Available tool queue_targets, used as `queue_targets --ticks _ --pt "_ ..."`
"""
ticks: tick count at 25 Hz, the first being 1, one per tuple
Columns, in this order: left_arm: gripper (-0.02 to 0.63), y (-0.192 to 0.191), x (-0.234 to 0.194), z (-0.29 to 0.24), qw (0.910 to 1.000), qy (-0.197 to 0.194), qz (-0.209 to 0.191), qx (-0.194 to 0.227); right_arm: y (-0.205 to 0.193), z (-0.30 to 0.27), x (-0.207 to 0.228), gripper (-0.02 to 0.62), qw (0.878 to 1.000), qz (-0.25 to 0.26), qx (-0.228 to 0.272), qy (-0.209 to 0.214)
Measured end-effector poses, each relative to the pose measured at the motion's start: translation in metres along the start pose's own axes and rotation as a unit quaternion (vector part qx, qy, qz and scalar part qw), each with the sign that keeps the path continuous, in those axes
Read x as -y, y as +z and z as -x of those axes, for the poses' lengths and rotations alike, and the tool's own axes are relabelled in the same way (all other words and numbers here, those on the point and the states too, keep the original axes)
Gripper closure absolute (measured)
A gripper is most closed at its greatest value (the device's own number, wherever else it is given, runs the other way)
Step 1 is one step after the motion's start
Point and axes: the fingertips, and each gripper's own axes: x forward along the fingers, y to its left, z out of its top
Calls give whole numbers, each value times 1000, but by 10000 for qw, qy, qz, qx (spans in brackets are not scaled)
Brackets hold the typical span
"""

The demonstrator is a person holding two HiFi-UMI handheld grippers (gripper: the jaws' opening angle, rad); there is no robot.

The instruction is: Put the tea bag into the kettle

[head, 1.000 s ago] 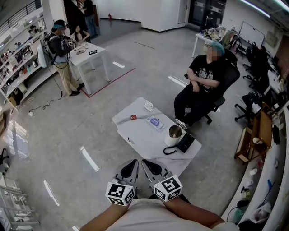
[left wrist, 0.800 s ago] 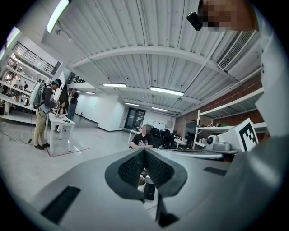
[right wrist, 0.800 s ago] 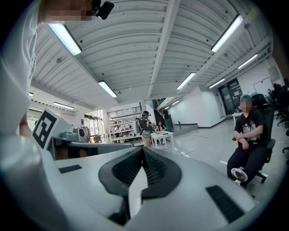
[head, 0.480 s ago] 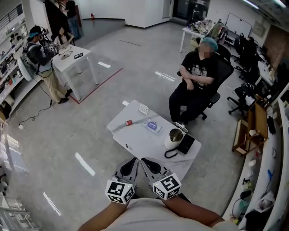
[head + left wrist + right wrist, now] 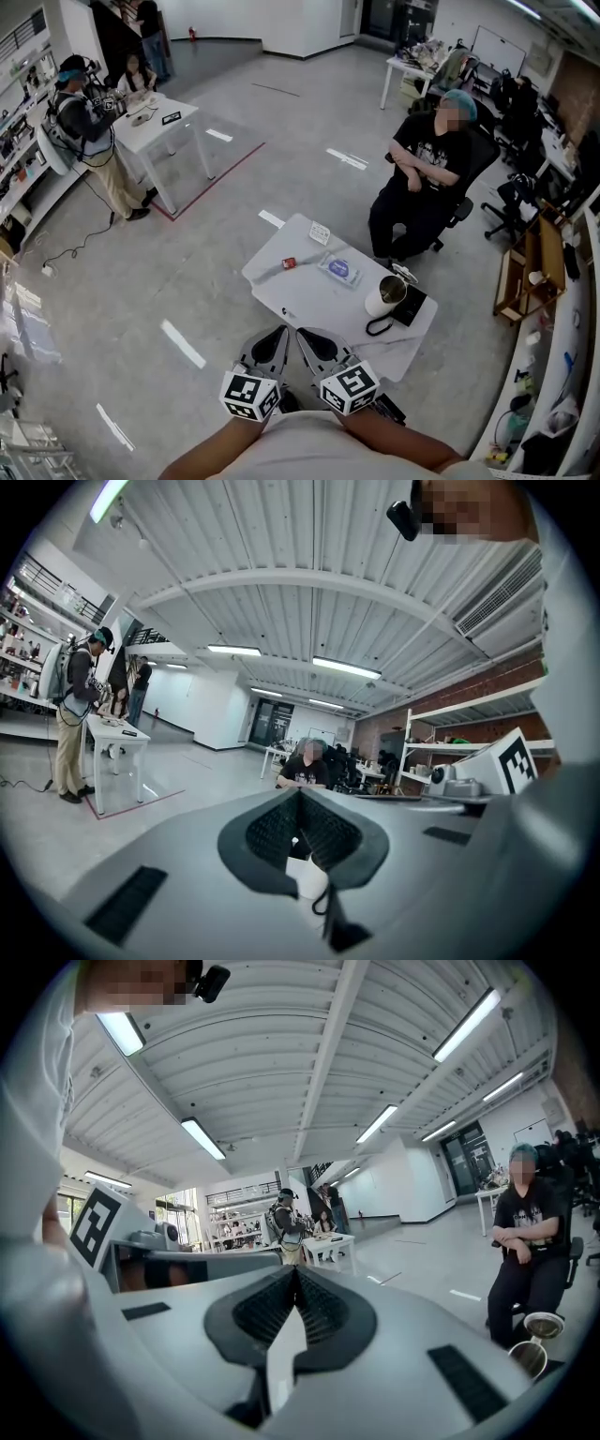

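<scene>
On a low white table (image 5: 314, 300) stands a cream kettle (image 5: 385, 296) with its top open, beside a black base (image 5: 413, 307) with a cord. A small red tea bag (image 5: 289, 263) lies near the table's far left edge. My left gripper (image 5: 273, 343) and right gripper (image 5: 313, 343) are held side by side close to my body, short of the table's near edge, both shut and empty. In the left gripper view the kettle (image 5: 308, 878) shows below the shut left gripper (image 5: 298, 793). The right gripper (image 5: 296, 1273) has the kettle (image 5: 530, 1355) low on its right.
A blue packet (image 5: 339, 270) and a white card (image 5: 320, 233) also lie on the table. A person sits in an office chair (image 5: 427, 178) just behind it. Another white table (image 5: 155, 117) with people stands far left. Shelving (image 5: 539, 272) lines the right side.
The whole scene has shifted as I moved across the floor near the table, which now sits further right in view. Both grippers keep the same shut pose in front of me.
</scene>
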Motion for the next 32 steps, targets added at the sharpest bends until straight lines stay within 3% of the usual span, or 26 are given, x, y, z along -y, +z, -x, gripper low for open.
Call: queue_targets --ticks 17,25,32 --pt "598 15 -65 -16 9995 261 142 86 9 -65 5 586 9996 79 -144 228" --pt "598 27 -84 -75 9991 340 154 192 27 -100 57 586 9991 206 -132 346" --pt "598 44 -93 -152 9988 333 238 270 53 -125 130 586 9991 203 -121 357"
